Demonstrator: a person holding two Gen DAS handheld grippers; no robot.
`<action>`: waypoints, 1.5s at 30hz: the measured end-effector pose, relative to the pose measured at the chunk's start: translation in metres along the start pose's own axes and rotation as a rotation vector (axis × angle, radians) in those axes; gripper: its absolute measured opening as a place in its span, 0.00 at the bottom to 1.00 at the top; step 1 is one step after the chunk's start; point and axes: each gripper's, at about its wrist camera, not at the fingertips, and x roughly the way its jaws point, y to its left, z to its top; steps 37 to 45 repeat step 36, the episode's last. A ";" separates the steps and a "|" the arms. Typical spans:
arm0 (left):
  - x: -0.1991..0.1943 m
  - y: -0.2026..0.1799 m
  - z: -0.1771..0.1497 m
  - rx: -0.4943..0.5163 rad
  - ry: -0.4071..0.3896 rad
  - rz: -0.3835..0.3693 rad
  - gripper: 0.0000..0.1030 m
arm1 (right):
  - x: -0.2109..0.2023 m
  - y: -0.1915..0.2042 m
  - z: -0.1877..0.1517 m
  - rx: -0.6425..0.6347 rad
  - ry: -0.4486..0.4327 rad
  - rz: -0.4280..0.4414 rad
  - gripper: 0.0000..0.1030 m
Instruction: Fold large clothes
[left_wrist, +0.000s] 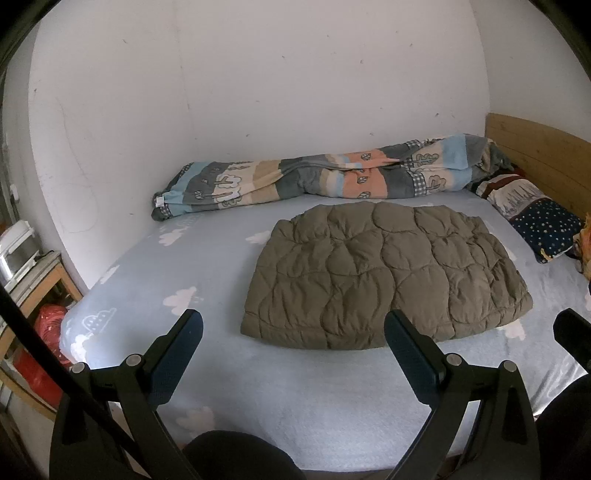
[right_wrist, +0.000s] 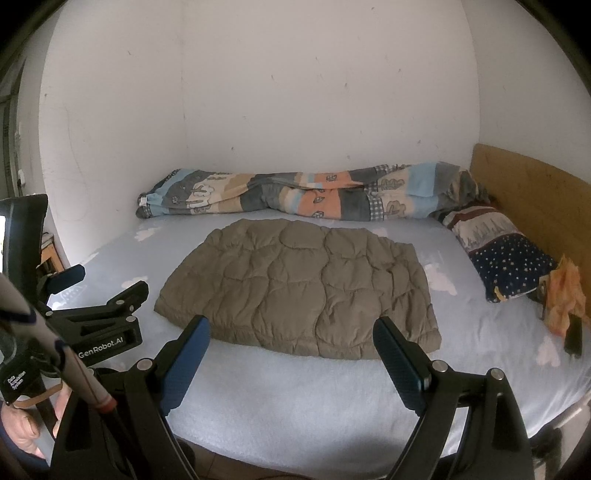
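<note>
A large olive-brown quilted jacket (left_wrist: 384, 273) lies folded into a flat rectangle in the middle of the bed; it also shows in the right wrist view (right_wrist: 299, 288). My left gripper (left_wrist: 293, 325) is open and empty, held above the bed's near edge, short of the jacket's front hem. My right gripper (right_wrist: 291, 332) is open and empty, also just in front of the jacket's near hem. The left gripper body (right_wrist: 99, 317) shows at the left of the right wrist view.
The bed has a light blue cloud-print sheet (left_wrist: 177, 280). A rolled patterned blanket (left_wrist: 314, 173) lies along the white wall. A starry pillow (right_wrist: 506, 258) and an orange cloth (right_wrist: 565, 299) sit by the wooden headboard (right_wrist: 532, 192). A wooden shelf (left_wrist: 33, 288) stands left of the bed.
</note>
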 end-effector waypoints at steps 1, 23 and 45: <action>0.000 0.000 0.000 0.000 0.000 0.000 0.95 | 0.000 0.000 0.000 0.000 -0.001 -0.001 0.90; 0.000 -0.001 -0.002 -0.009 0.001 -0.012 0.95 | 0.001 0.001 0.000 -0.001 0.003 0.000 0.90; -0.001 0.001 -0.003 -0.038 0.021 -0.106 0.95 | 0.001 -0.001 -0.001 0.003 -0.002 0.002 0.90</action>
